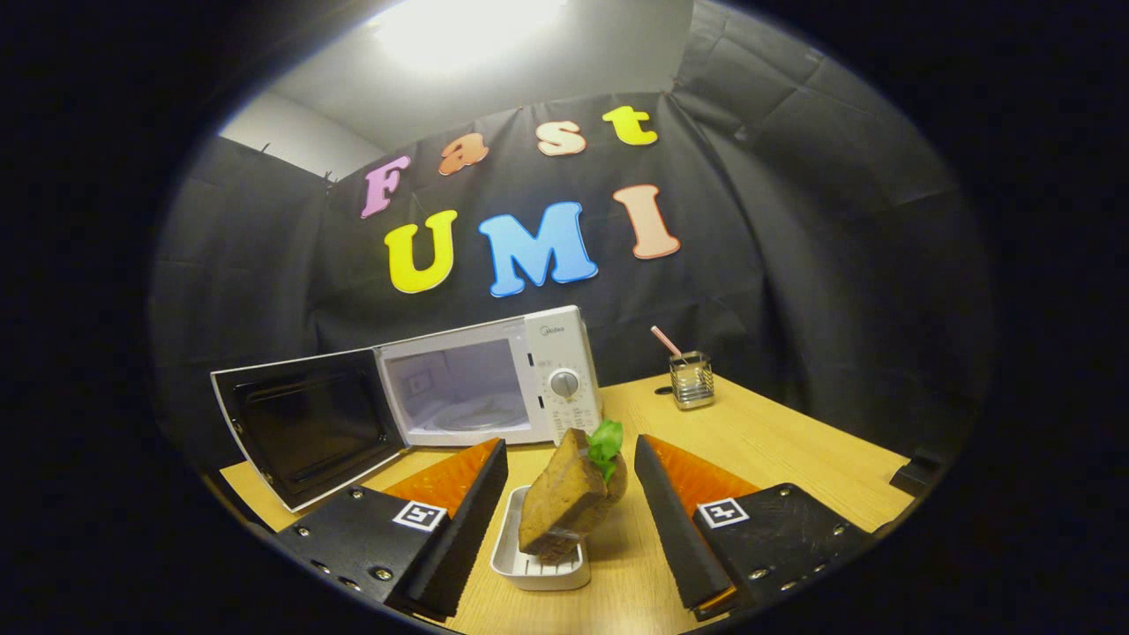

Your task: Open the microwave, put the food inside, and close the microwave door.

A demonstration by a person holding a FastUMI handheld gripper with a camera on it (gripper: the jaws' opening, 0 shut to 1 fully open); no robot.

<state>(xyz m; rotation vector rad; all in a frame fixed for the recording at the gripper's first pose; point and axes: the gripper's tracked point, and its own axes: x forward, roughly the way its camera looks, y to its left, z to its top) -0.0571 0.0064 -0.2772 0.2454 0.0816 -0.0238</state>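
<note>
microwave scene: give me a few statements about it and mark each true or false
1. The microwave door is swung open. True.
2. The sandwich is already inside the microwave. False: it leans on a small white tray on the table, between the fingers of the tool.
3. The tool is shut on the sandwich. False: its fingers stand apart, with gaps on both sides of the food.
4. A clear cup with a straw stands on the table beside the microwave's dial side. True.
5. A turntable plate lies in the microwave. True.
</note>
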